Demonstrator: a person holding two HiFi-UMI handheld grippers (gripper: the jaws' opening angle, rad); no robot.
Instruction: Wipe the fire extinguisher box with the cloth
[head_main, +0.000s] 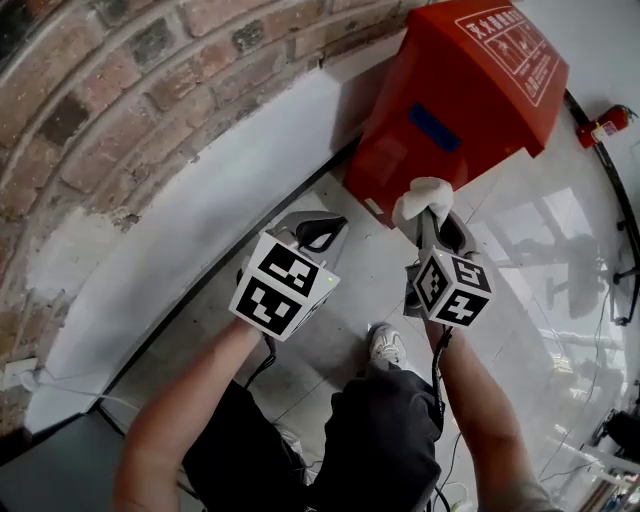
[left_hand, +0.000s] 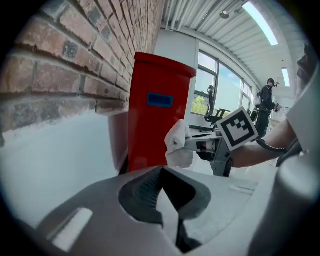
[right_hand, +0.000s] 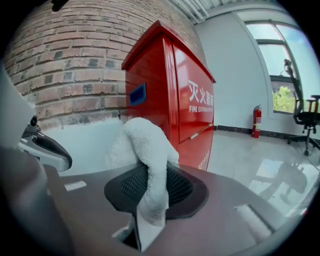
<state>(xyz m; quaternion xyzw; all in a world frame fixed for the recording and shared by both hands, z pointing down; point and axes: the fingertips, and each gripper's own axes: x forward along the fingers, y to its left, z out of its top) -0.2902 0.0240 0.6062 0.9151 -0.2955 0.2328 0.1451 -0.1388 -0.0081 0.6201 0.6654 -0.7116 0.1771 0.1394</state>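
- A brick wall (head_main: 110, 90) is seen across the upper left of the head view, with a pale painted band below it.
- The red fire extinguisher box (head_main: 450, 90) is set against that wall at the upper right of the frame, with a blue patch on its side face.
- The left gripper (head_main: 322, 230) is held at centre frame, well short of the box. Its jaws are pressed together with nothing between them.
- The right gripper (head_main: 432, 215) is held just right of centre, below the box's lower edge, and its jaws are pinched on the cloth.
- The white cloth (head_main: 422, 195) is bunched over those jaw tips. It appears close to the box, but contact cannot be confirmed.
- A small fire extinguisher (head_main: 603, 124) is seen at the far right edge.
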